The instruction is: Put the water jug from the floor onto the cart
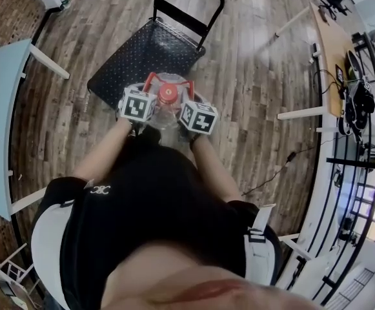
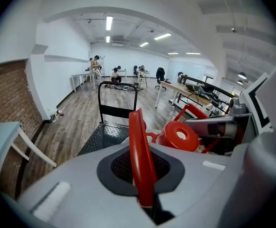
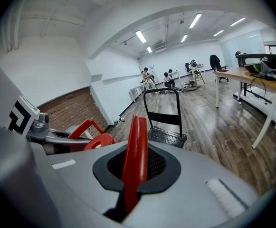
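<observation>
The water jug [image 1: 166, 116] is a clear bottle with a red cap [image 1: 168, 95] and red carrying handles. It hangs off the floor between my two grippers, at the near edge of the black cart platform [image 1: 142, 53]. My left gripper [image 1: 143, 106] is shut on the jug's left red handle [image 2: 138, 148]. My right gripper [image 1: 192, 115] is shut on the right red handle [image 3: 135, 148]. The red cap [image 2: 178, 136] sits just beyond the left jaws. The cart [image 2: 108, 132] stands ahead with its upright push handle [image 1: 188, 6] on the far side. The jug's body is mostly hidden by the marker cubes.
A light blue table [image 1: 0, 102] stands at the left. At the right is a wooden desk [image 1: 332, 47] with white legs [image 1: 301, 113], and a cable [image 1: 272, 172] trails over the plank floor. People [image 2: 96, 63] are far down the room.
</observation>
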